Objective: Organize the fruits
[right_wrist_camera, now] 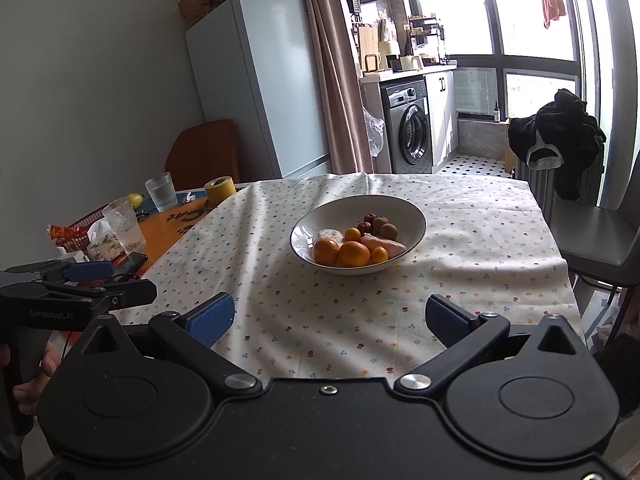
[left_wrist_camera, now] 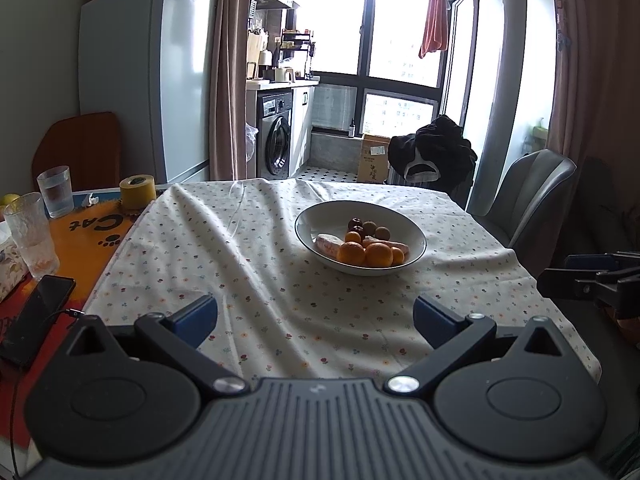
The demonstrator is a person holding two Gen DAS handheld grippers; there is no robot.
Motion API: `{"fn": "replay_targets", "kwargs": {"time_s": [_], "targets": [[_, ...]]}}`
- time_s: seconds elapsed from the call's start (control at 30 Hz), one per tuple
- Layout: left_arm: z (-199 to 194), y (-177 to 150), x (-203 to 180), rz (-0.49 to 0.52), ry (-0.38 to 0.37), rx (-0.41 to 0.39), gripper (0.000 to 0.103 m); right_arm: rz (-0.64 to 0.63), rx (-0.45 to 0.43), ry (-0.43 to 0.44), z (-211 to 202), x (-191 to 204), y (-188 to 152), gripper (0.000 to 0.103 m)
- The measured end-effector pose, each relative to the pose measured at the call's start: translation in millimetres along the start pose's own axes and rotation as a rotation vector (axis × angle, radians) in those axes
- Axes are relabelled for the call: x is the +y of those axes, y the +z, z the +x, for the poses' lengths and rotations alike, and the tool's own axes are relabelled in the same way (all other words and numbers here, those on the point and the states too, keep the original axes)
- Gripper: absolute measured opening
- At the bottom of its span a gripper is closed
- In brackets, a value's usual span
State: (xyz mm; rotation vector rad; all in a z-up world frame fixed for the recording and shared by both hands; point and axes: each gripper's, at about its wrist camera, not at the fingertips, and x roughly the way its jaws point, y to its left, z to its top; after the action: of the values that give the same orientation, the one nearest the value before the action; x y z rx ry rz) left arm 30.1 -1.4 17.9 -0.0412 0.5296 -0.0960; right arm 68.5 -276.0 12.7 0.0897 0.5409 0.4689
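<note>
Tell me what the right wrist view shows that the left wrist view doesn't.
Only the right wrist view shows the red basket and the hand holding the left claw. Only the left wrist view shows the cardboard box on the floor. Both share the white bowl of fruit, the floral tablecloth, two glasses and yellow tape roll.

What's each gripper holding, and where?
Nothing. Left gripper and right gripper are both open and empty; the fruit sits in the bowl.

Both grippers level, jaws spread wide, empty.

The left gripper [left_wrist_camera: 315, 322] and right gripper [right_wrist_camera: 329, 325] sit side by side, pointing forward; a hand [right_wrist_camera: 30, 376] grips the left one's handle.
</note>
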Motion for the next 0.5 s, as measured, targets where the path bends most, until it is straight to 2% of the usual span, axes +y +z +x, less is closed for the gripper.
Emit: {"fn": "replay_targets", "kwargs": {"time_s": [0.5], "targets": [[0.6, -0.5, 0.4, -0.001, 0.004, 0.004, 0.103, -0.002, -0.003, -0.004, 0.0, 2.1, 0.7, 0.103]]}}
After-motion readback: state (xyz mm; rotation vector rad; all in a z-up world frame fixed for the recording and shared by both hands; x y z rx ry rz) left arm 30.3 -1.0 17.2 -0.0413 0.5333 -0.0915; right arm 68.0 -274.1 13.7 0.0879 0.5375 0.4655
